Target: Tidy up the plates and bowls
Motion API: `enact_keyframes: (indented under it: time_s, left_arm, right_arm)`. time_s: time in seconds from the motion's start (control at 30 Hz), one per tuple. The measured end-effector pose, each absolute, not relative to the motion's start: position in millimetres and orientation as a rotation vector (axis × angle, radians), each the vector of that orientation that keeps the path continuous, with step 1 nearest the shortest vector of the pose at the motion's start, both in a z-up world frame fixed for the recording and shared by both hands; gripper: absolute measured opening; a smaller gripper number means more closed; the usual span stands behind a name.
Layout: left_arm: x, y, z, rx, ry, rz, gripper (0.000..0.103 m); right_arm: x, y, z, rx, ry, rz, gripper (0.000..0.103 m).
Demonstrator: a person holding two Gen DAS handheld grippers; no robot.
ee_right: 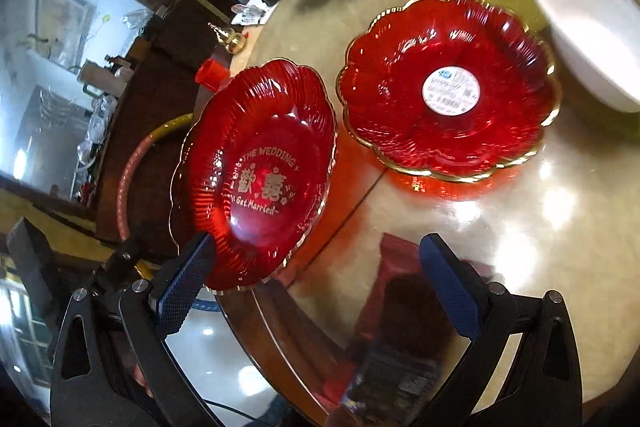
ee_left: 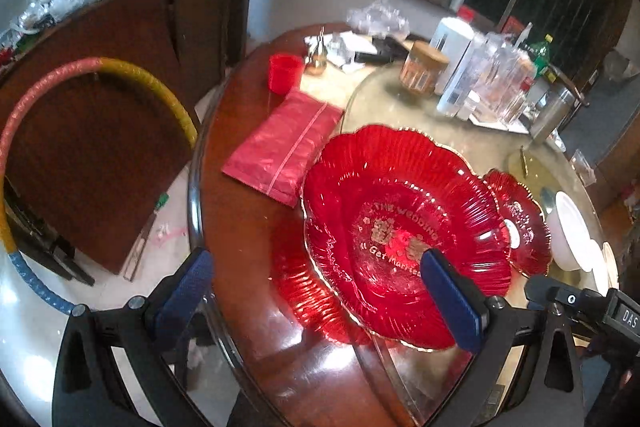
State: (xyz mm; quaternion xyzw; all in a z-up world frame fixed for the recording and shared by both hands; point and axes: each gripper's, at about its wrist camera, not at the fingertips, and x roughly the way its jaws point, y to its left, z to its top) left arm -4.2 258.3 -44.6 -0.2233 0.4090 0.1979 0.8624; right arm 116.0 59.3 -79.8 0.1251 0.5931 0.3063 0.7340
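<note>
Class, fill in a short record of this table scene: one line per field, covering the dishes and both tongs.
Wedding plate: red glass plate, gold lettering, tilted, lifted off the table
Sticker plate: red glass plate with round label, flat on the table
White bowl: beside the sticker plate
Left tongs: wide open
Right tongs: wide open
Who holds the wedding plate: cannot tell

Gold lettering on the red wedding plate (ee_right: 256,171): "THE WEDDING" up top, Chinese chars mid, "Get Married" below. Round white sticker (ee_right: 451,89) on the 2nd red plate (ee_right: 448,87), print too blurry. "DAS" on the black device (ee_left: 592,307).
</note>
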Motion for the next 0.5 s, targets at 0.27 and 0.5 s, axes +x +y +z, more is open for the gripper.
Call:
enact_keyframes:
  time_s: [0.27,0.5]
  left_arm:
    - [15,267,-60,-0.493,0.921,0.4,0.102]
    - [32,265,-78,-0.504,1.003,0.389,0.06]
  right_arm:
    - [134,70,-92,0.353,1.337,0.651,0.085]
    - [137,79,-103,0.339,1.35,0.636,0.048]
